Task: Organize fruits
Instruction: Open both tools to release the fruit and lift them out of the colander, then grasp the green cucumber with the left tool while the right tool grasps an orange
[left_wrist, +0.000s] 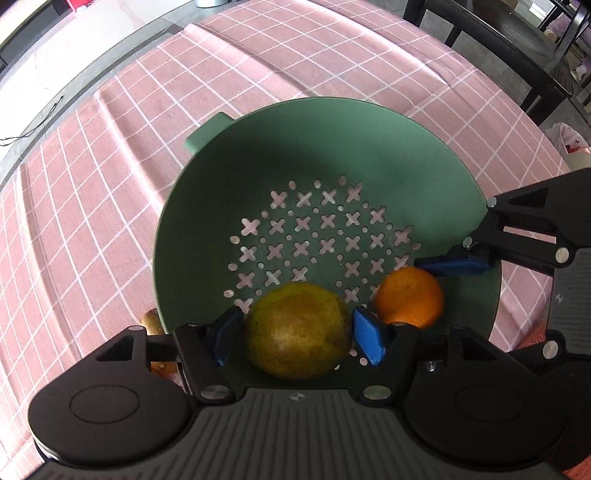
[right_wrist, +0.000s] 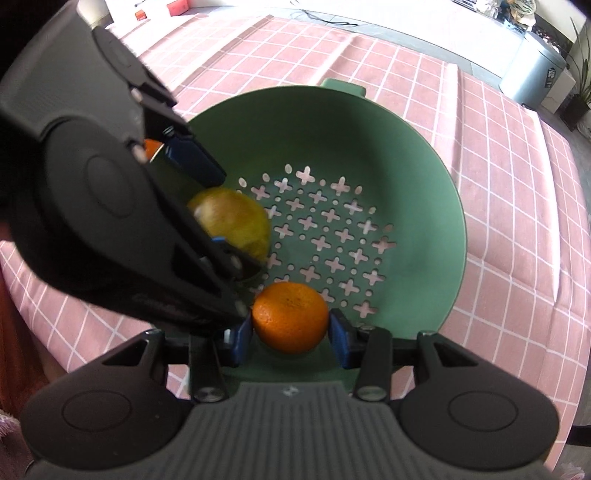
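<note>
A green colander (left_wrist: 406, 155) (right_wrist: 424, 177) stands on the pink checked cloth. Inside it, near the side closest to me, my left gripper (left_wrist: 297, 336) (right_wrist: 221, 208) points down with its blue pads against both sides of a yellow-green pear (left_wrist: 297, 332) (right_wrist: 236, 218). To the right of the pear, my right gripper (right_wrist: 291, 332) is shut on an orange (right_wrist: 290, 317) (left_wrist: 410, 295), low over the holed bottom. One of its blue fingers (left_wrist: 454, 264) shows in the left wrist view. The two grippers stand close side by side.
Small brownish fruits (left_wrist: 151, 321) lie just outside the colander's left wall, and a bit of orange fruit (right_wrist: 151, 147) shows behind the left gripper. Dark chairs (left_wrist: 517, 48) stand past the table's far right edge. A grey bin (right_wrist: 535, 74) stands on the floor.
</note>
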